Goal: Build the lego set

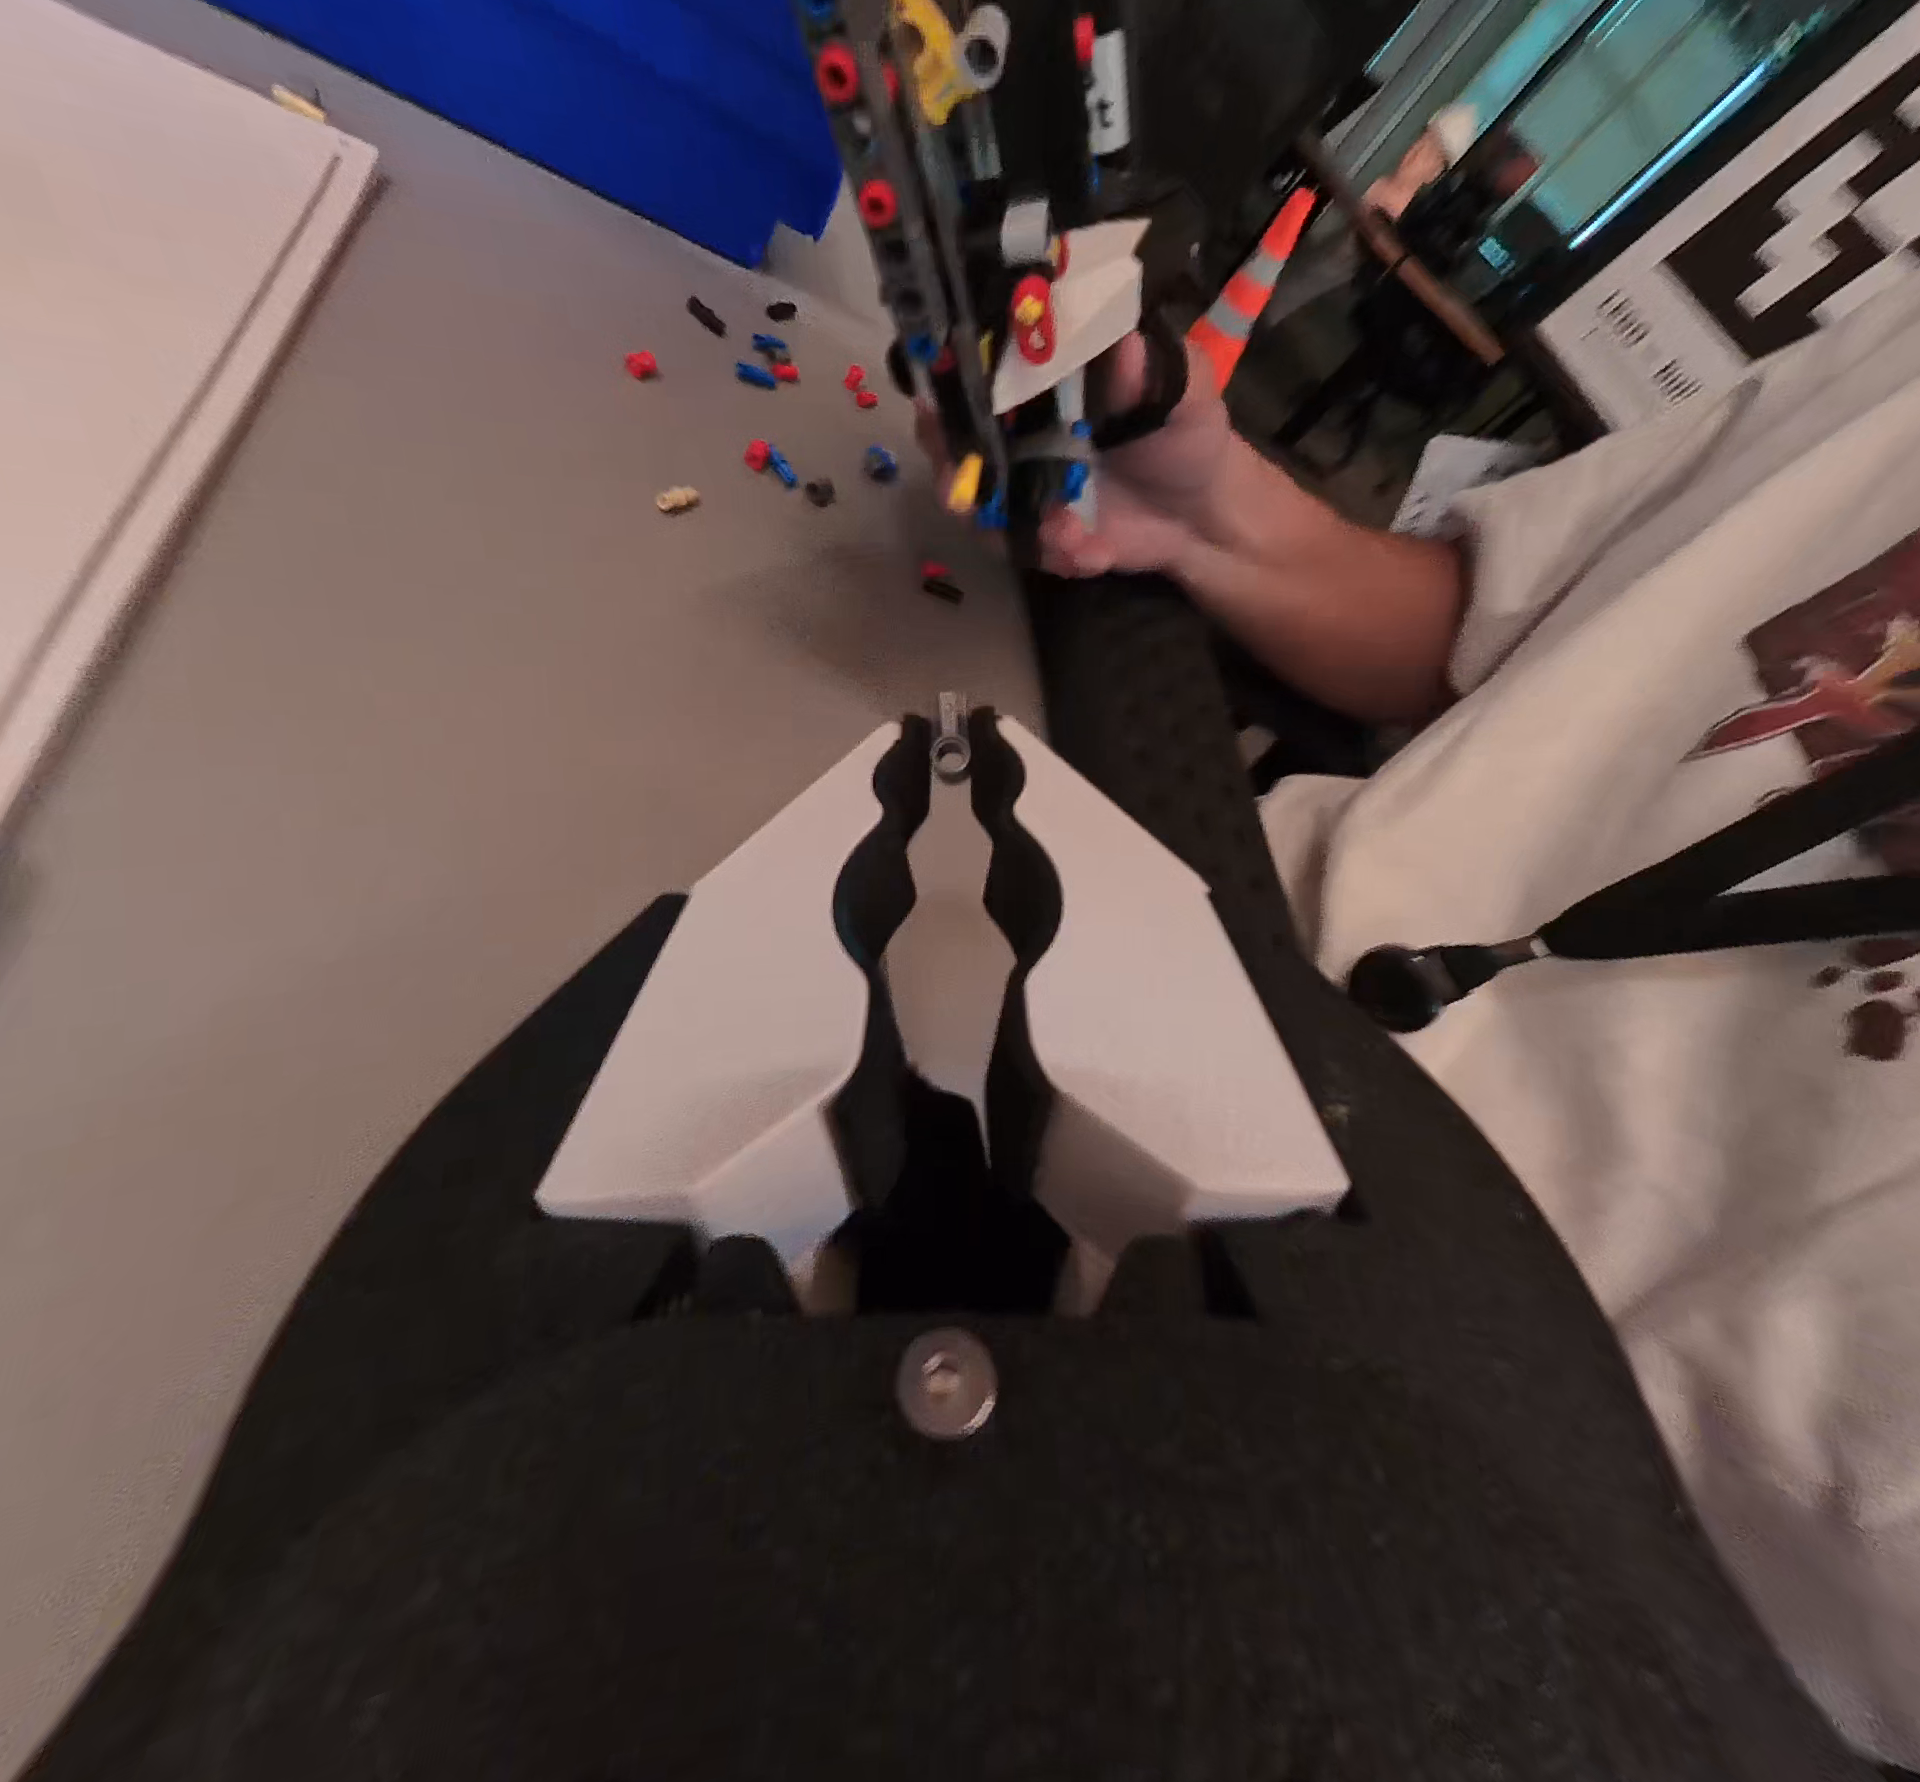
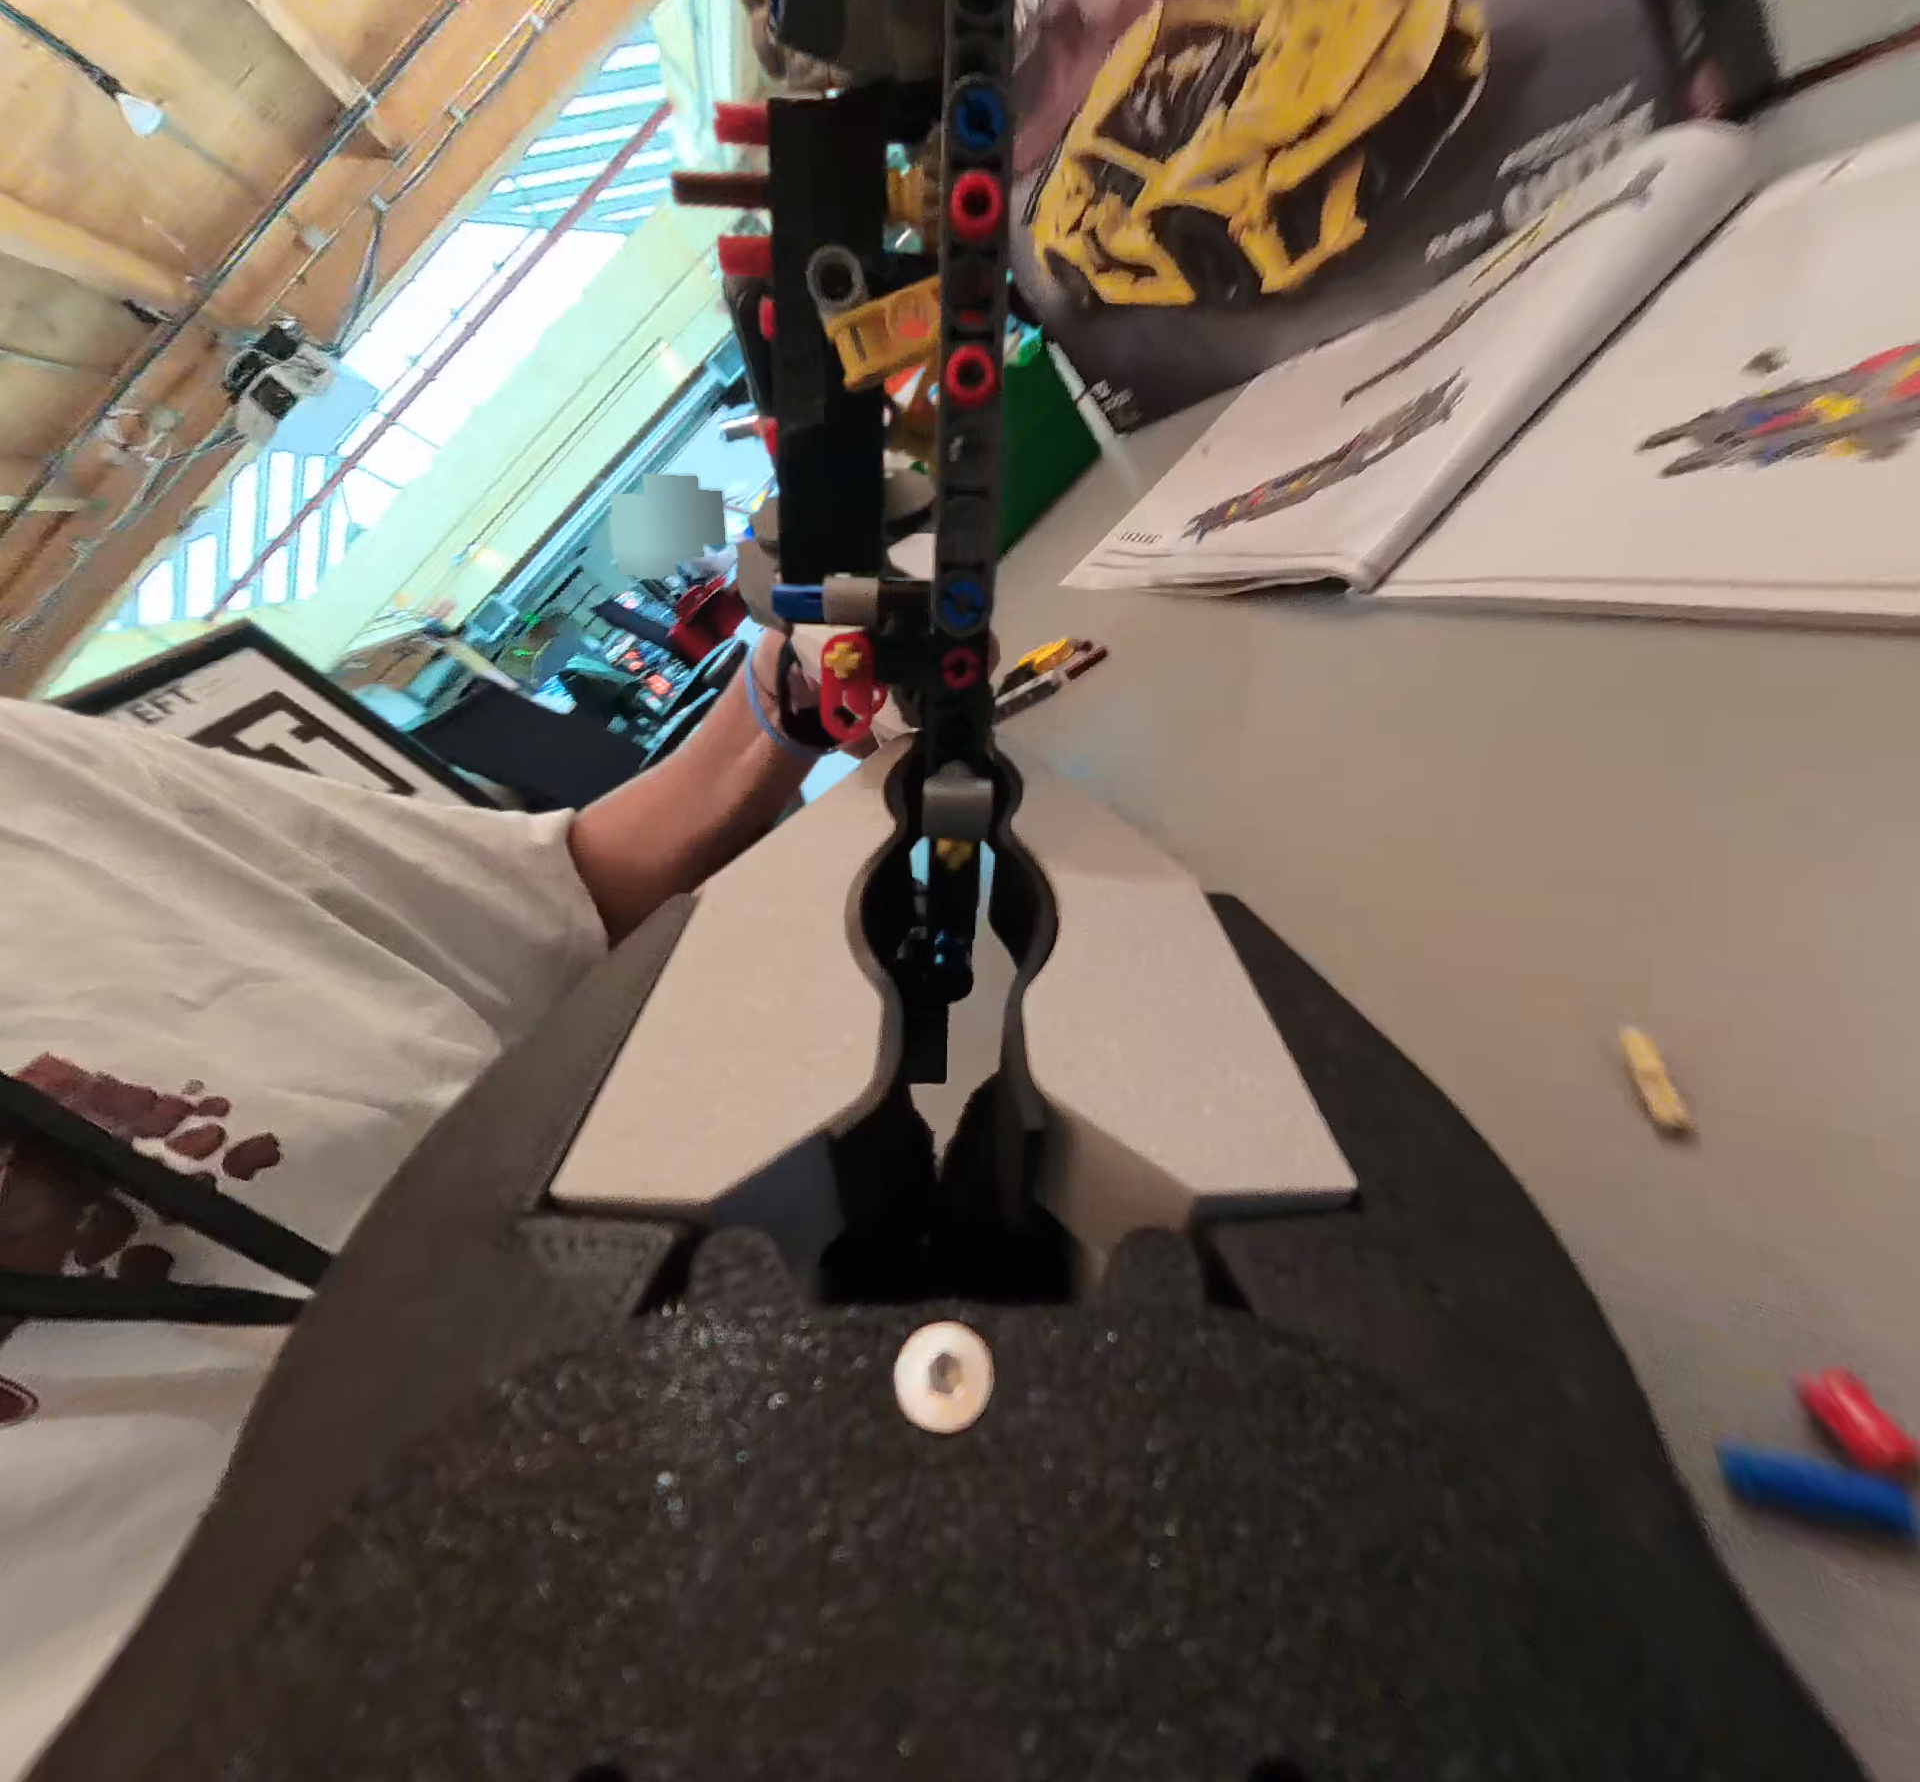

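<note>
Left gripper: fingertips pinched on a small grey connector, held above the desk near its front edge.
Right gripper: fingers clamped on the lower end of the black beam assembly.
Assembly, handling: likely light and stiff, yet pins may pop loose; best gripped on the solid beam.
Assembly, axis: long axis runs straight away from the right gripper, lifted off the desk.
Connector, axis: stub points forward past the fingertips.
Loose pins: scattered mid-desk, near the blue bin.

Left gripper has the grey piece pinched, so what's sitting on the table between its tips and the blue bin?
In the left wrist view, a scatter of small loose pins, red, blue, black and one tan, lies on the grey table between the left gripper holding the grey piece and the blue bin.
</note>
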A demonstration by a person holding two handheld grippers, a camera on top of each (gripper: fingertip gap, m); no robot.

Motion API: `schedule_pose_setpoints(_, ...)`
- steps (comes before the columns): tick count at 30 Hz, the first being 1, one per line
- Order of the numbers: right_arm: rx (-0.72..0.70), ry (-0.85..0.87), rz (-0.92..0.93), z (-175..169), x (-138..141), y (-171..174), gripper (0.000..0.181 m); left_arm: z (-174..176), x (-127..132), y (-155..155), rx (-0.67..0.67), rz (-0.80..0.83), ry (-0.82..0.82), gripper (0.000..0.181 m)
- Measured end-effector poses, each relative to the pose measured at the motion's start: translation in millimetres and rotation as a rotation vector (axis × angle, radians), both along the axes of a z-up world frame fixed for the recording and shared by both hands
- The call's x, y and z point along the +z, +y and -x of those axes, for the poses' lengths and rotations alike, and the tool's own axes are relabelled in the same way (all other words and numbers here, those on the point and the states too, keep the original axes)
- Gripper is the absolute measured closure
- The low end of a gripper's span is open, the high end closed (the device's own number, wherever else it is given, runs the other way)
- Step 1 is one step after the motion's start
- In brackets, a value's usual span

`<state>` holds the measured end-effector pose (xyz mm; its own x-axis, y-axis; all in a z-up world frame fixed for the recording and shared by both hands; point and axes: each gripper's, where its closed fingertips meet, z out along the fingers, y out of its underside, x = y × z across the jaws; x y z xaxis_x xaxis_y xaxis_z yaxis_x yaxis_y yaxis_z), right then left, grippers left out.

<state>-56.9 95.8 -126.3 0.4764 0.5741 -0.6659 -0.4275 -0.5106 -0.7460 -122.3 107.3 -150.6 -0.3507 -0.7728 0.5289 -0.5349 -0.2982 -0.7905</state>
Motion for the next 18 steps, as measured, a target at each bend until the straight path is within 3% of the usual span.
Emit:
schedule_pose_setpoints(5, 0.123, 0.066, 0.111, 29.4, -13.4, 20.7, 0.176, 1.3, 0.0, -10.5, -0.055, 0.172, 0.039, 0.175)
schedule_pose_setpoints(12, 0.177, 0.028, 0.136, 40.3, -21.9, 16.2, 0.175, 7.3, -8.9, -4.4, -0.069, 0.128, 0.069, 0.175)
schedule_pose_setpoints(18, 0.204, 0.006, 0.126, 47.7, -21.2, 10.9, 0.176, 7.2, -15.9, -16.9, -0.12, 0.119, 0.083, 0.175)
